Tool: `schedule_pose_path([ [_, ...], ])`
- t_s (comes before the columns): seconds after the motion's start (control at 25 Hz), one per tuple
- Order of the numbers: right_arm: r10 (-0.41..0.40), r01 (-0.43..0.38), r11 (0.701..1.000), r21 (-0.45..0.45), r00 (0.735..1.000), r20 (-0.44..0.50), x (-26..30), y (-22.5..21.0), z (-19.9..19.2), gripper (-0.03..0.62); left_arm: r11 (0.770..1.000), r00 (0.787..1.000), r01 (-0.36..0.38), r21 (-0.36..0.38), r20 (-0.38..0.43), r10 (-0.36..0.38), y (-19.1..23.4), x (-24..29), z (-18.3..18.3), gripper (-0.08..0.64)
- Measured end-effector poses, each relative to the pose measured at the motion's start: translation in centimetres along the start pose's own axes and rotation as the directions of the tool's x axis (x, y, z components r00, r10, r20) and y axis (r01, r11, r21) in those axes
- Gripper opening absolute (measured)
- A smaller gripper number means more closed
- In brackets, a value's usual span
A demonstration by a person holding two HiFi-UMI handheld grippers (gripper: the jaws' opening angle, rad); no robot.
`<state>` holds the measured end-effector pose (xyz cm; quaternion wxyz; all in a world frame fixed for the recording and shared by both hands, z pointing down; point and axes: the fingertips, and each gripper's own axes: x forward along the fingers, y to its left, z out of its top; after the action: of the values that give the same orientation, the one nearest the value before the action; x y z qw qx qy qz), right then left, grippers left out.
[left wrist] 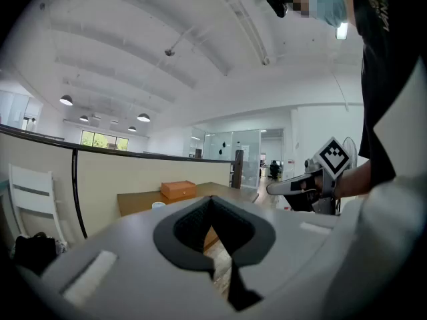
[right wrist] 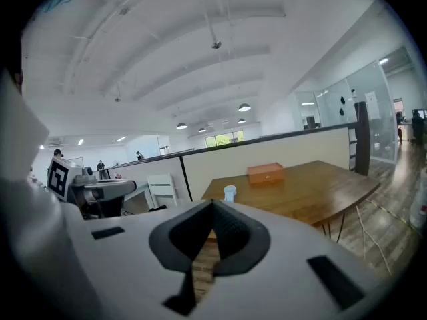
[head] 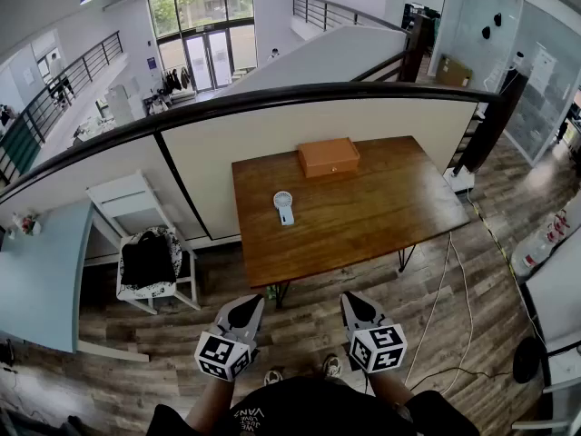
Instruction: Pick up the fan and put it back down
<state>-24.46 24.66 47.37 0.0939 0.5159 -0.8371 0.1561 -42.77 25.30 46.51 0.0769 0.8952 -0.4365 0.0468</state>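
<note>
A small white hand fan [head: 283,206] lies flat on the wooden table [head: 363,216], left of its middle. It shows as a pale shape [right wrist: 229,193] on the tabletop in the right gripper view and as a white rim [left wrist: 158,205] in the left gripper view. Both grippers hang well short of the table, over the floor near the person's body. My left gripper [head: 247,311] is shut with nothing in it, its jaws meeting at their tips [left wrist: 211,201]. My right gripper [head: 356,308] is likewise shut and empty [right wrist: 213,204].
An orange box [head: 329,156] sits at the table's far edge. A white chair [head: 145,243] with a black bag [head: 148,259] stands left of the table, beside a pale blue desk [head: 36,280]. A low wall with a dark rail [head: 272,98] runs behind. White cables [head: 445,289] trail on the floor.
</note>
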Motion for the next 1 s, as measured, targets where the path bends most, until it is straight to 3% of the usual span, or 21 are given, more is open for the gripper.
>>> schedule_pose_path([
  [0.16, 0.026, -0.026, 1.000, 0.007, 1.000, 0.005, 0.0, -1.7, 0.2, 0.011, 1.000, 1.000, -0.012, 0.005, 0.000, 0.012, -1.2, 1.5, 0.1, 0.009],
  [0.32, 0.125, -0.126, 0.991, 0.041, 0.992, 0.036, 0.4, -2.9, 0.6, 0.012, 1.000, 1.000, -0.017, -0.006, -0.001, 0.017, -2.5, 3.4, -0.2, 0.011],
  [0.52, 0.174, -0.178, 0.983, 0.050, 0.981, 0.084, 0.4, -5.9, 1.4, 0.015, 0.998, 0.999, -0.033, -0.053, -0.018, 0.032, -4.4, 7.0, -0.9, 0.017],
  [0.56, 0.184, -0.189, 0.980, 0.055, 0.979, 0.086, 0.3, -6.6, 1.5, 0.040, 0.997, 0.999, -0.044, -0.064, -0.017, 0.043, -4.7, 7.6, -1.0, 0.038],
  [0.64, 0.209, -0.214, 0.975, 0.057, 0.975, 0.079, -0.2, -7.9, 1.4, 0.163, 0.994, 0.998, -0.065, -0.083, -0.010, 0.065, -5.4, 8.8, -1.3, 0.189],
  [0.8, 0.242, -0.245, 0.969, 0.039, 0.968, 0.068, -1.1, -10.3, 1.2, 0.187, 0.989, 0.996, -0.089, -0.121, 0.017, 0.091, -7.0, 10.5, -1.6, 0.193],
  [1.0, 0.206, -0.212, 0.972, 0.103, 0.976, 0.066, -1.5, -13.3, 0.4, 0.187, 0.988, 0.997, -0.073, -0.137, -0.017, 0.072, -8.0, 12.2, -2.6, 0.193],
])
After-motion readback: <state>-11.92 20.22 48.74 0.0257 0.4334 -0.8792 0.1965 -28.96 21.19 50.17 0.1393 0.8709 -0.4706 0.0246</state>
